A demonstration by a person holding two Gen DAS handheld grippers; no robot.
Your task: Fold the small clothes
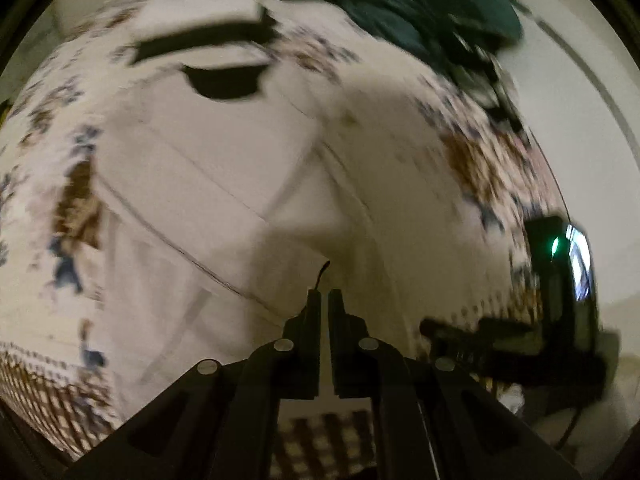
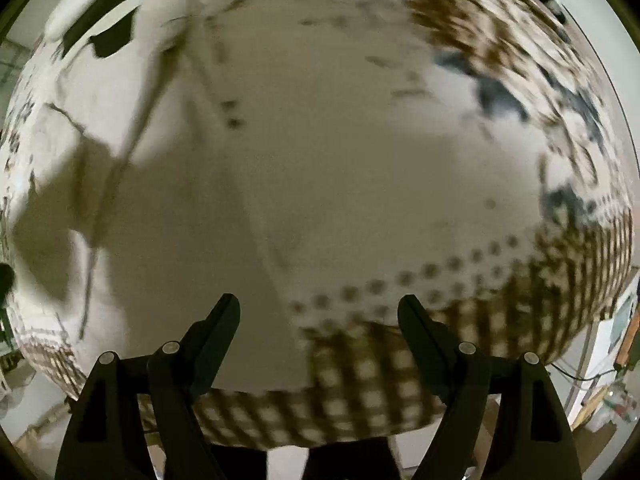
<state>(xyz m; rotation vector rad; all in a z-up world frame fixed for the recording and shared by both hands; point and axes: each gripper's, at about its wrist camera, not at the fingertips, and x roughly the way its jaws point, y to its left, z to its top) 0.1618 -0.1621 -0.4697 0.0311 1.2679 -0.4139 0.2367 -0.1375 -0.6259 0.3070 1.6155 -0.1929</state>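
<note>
A white garment [image 1: 224, 184] with a dark neck opening lies spread on a patterned tablecloth [image 1: 72, 208]. In the left wrist view my left gripper [image 1: 324, 296] is shut over the garment's near edge; a thin dark thread shows at its tips, and whether cloth is pinched I cannot tell. In the right wrist view my right gripper [image 2: 320, 308] is open and empty above the tablecloth [image 2: 520, 264], with the white garment [image 2: 132, 128] lying to its left. The right gripper also shows in the left wrist view [image 1: 560, 320] at the right. Both views are blurred.
A dark green garment [image 1: 400, 4] lies heaped at the table's far edge. The table's near edge [image 2: 320, 416] runs just below the right gripper's fingers. Room clutter [image 2: 612, 380] shows beyond the table at the right.
</note>
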